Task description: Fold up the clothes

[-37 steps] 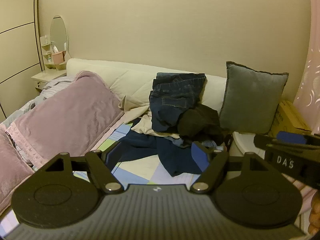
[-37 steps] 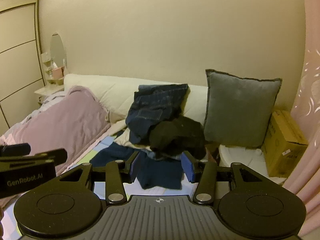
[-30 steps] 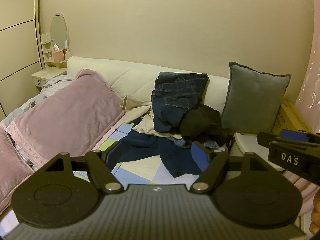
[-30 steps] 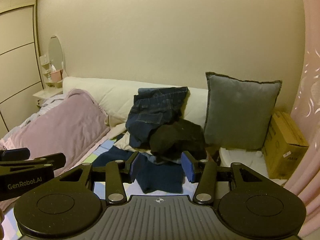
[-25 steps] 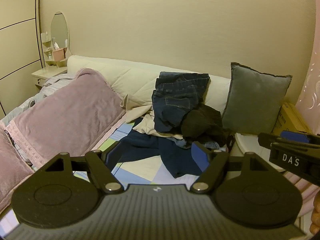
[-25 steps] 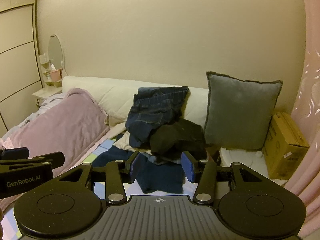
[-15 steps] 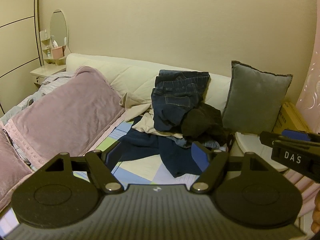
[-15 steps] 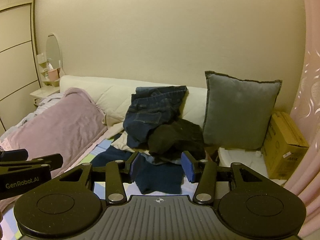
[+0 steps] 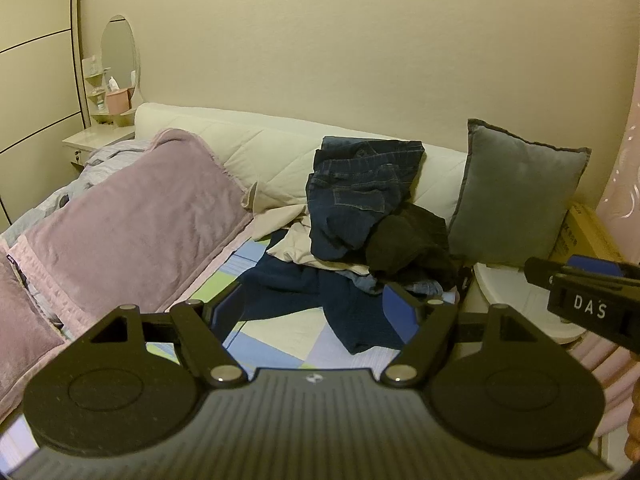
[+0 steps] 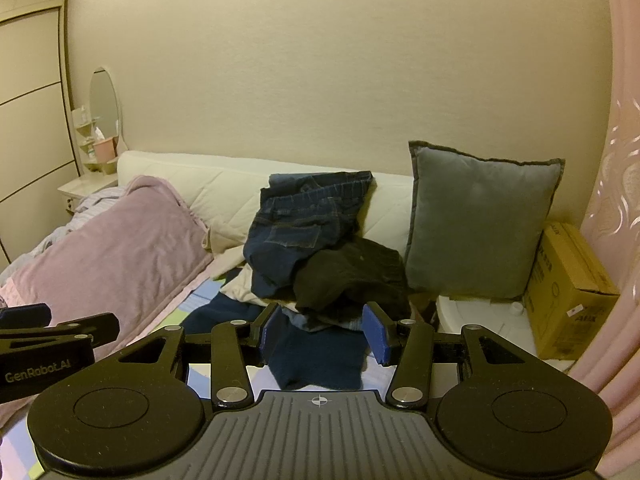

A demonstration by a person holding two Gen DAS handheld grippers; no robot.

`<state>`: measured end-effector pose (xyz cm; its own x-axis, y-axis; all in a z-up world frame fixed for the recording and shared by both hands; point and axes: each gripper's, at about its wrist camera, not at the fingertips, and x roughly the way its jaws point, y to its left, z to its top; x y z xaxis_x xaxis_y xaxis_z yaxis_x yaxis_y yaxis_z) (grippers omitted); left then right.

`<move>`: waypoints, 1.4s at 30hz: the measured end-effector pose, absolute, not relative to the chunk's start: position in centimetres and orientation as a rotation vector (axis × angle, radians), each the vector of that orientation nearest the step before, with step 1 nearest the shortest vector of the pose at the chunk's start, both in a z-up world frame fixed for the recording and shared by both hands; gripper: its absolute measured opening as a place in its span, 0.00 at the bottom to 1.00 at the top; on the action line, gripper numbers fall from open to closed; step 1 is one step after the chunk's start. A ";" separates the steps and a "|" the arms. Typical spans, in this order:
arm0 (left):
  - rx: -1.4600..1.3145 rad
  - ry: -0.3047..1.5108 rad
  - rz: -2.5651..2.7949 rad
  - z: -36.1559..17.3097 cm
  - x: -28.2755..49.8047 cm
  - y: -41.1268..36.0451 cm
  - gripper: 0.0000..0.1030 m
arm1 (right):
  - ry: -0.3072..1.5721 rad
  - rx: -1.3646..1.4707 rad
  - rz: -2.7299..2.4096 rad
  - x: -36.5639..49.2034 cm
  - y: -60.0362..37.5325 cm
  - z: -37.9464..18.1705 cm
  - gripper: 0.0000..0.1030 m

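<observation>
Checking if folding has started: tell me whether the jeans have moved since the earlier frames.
No. The jeans lie as before against the white headboard, just left of the grey cushion, untouched.

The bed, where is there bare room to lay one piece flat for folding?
The free patch is the checked sheet near the left tongs, bordered by the pink blanket and the navy garment. Farther back it is crowded: jeans, a black garment and beige cloth are heaped against the grey cushion.
</observation>
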<state>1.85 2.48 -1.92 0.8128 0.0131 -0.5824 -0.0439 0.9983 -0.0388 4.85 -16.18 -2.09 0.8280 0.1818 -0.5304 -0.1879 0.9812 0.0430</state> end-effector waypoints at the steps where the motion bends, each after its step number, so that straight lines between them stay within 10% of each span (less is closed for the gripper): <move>1: -0.052 0.622 0.034 -1.9 1.8 2.5 0.71 | 0.561 -0.011 0.196 4.8 -16.1 -2.1 0.47; 42: -0.178 0.734 0.193 -5.7 12.2 5.0 0.71 | 0.679 -0.088 0.285 17.4 -18.9 -7.2 0.47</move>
